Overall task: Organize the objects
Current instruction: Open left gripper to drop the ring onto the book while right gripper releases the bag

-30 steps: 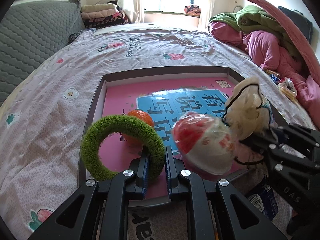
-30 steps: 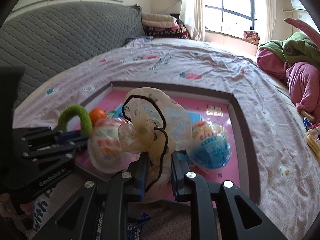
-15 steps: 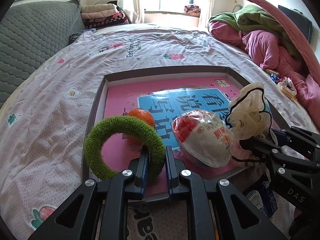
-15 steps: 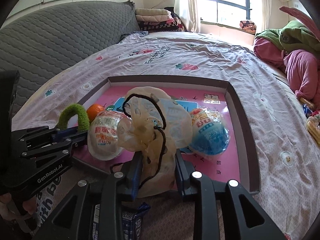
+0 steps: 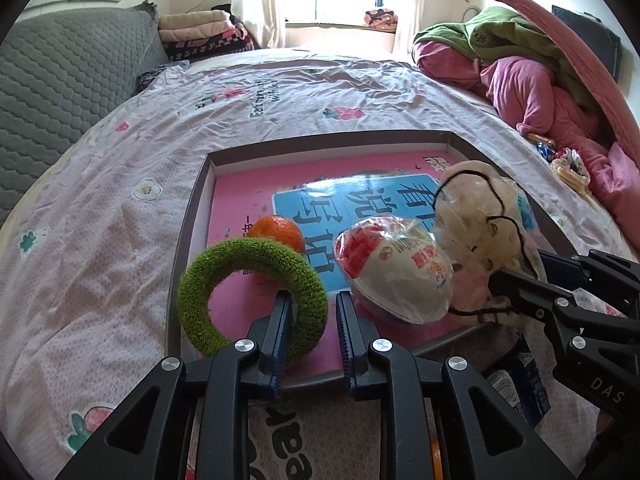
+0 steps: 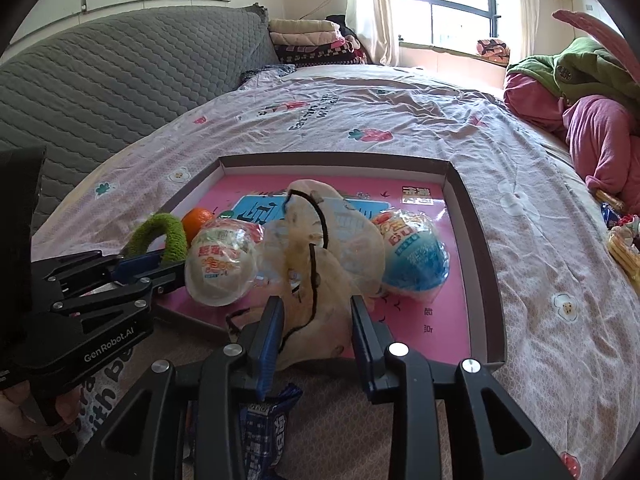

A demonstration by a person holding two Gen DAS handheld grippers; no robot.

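A shallow box lid [image 5: 192, 248] [image 6: 476, 220] with a pink floor lies on the bed. In it sit an orange [image 5: 276, 232] [image 6: 198, 218], a red-and-white wrapped bowl [image 5: 394, 272] [image 6: 222, 266] and a blue wrapped bowl [image 6: 416, 254]. My left gripper [image 5: 310, 320] [image 6: 160, 266] is shut on the green fuzzy ring [image 5: 248, 292] [image 6: 160, 232], held upright at the lid's near left corner. My right gripper [image 6: 314, 320] [image 5: 516, 280] stands open around a cream mesh bag with a black drawstring [image 6: 320, 256] [image 5: 476, 224], which rests on the lid's near edge.
A blue snack packet [image 6: 264, 424] [image 5: 520, 380] lies on the bedsheet under my right gripper. Pink and green bedding [image 5: 520, 64] is piled at the right. A grey quilted cushion [image 6: 100, 72] stands at the left. Folded blankets [image 5: 204, 32] sit by the window.
My right gripper's jaws have opened and let go of the mesh bag, which has settled lower onto the lid's near edge. The left gripper and ring have shifted slightly.
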